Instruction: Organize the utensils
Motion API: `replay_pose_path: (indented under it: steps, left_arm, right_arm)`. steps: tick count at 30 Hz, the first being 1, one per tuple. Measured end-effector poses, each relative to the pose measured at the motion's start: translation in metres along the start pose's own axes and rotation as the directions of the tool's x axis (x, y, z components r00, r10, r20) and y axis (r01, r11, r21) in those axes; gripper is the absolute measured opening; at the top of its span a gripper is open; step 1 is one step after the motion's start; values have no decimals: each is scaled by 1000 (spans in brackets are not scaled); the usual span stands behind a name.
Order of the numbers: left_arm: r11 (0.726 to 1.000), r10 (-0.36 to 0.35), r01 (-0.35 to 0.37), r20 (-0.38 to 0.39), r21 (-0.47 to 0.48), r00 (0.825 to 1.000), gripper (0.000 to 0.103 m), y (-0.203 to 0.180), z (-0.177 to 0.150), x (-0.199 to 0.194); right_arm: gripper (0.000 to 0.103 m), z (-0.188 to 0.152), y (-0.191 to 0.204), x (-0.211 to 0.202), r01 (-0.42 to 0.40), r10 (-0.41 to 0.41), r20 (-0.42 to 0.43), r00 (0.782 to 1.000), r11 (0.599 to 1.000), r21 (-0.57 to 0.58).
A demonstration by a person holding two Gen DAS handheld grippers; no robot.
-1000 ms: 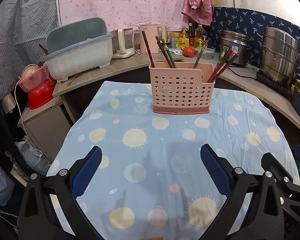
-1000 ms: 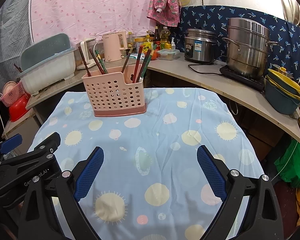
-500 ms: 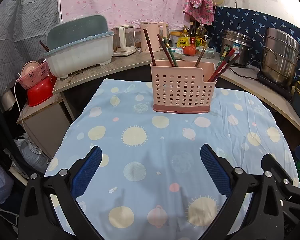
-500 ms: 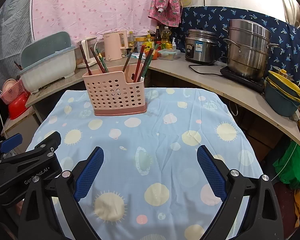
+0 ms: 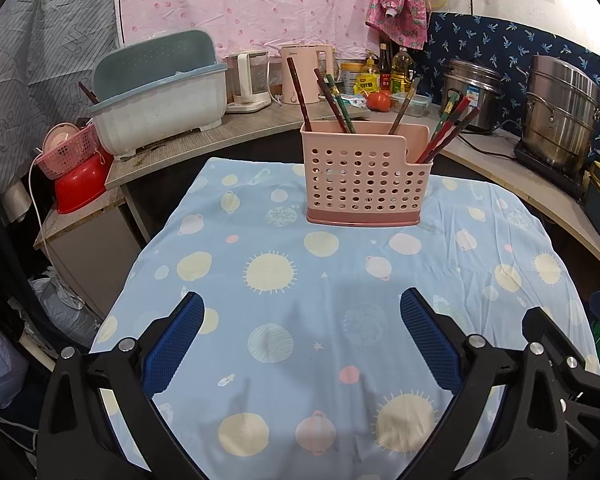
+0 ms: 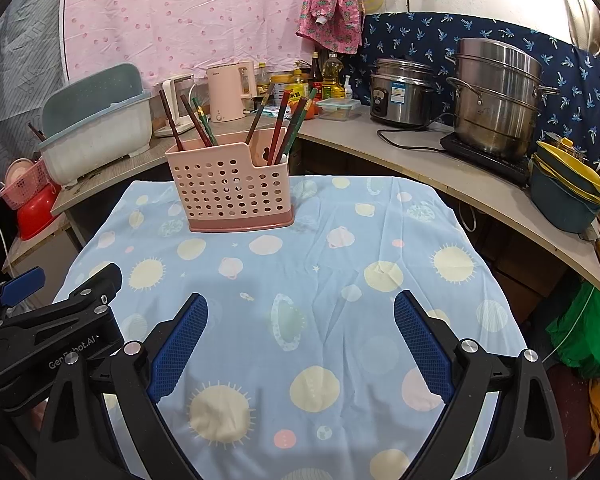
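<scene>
**Q:** Scene, largest item first?

**A:** The table (image 5: 500, 240) in front of me, covered by a light blue cloth (image 5: 320, 280) printed with suns and planets. Behind it a counter runs along the wall and round to the right. On its left end sits a white dish tub (image 5: 160, 108) with a teal lid tipped up; I cannot tell what is inside. On the right end: a tall stacked steel steamer pot (image 6: 496, 100), lid on, then a rice cooker (image 6: 402, 92), lid on.

**Q:** And the task container?

**A:** A pink perforated utensil holder (image 5: 364, 176) stands upright on the cloth at the table's far edge, well apart from both my tools. It has a taller left section and a lower right section. The taller one holds a few dark chopsticks (image 5: 300, 96) leaning left, plus one more leaning right. The lower one holds red and green chopsticks (image 5: 448, 128) leaning right.

**Q:** Smaller containers?

**A:** A pink kettle (image 6: 230, 88) and a clear lidded food box (image 6: 338, 106) on the counter; box contents unclear.

**Q:** Tool state?

**A:** My left gripper (image 5: 300, 344) hovers over the near cloth, jaws spread wide, nothing between them. My right gripper (image 6: 300, 344) likewise: spread wide, empty
</scene>
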State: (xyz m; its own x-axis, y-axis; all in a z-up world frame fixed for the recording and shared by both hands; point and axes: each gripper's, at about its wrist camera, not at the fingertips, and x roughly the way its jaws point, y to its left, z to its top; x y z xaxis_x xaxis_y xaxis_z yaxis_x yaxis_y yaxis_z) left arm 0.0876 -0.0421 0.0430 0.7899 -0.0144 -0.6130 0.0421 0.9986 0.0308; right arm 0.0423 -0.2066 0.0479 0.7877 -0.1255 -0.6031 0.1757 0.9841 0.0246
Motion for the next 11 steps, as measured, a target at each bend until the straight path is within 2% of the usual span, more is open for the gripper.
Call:
replay_pose_path:
  steps: [11]
  left_arm:
    - [1000, -2, 2, -1, 3, 1000, 94, 2, 2, -1]
  right_arm:
    - [91, 0, 0, 0, 0, 0, -1, 1000, 1000, 1]
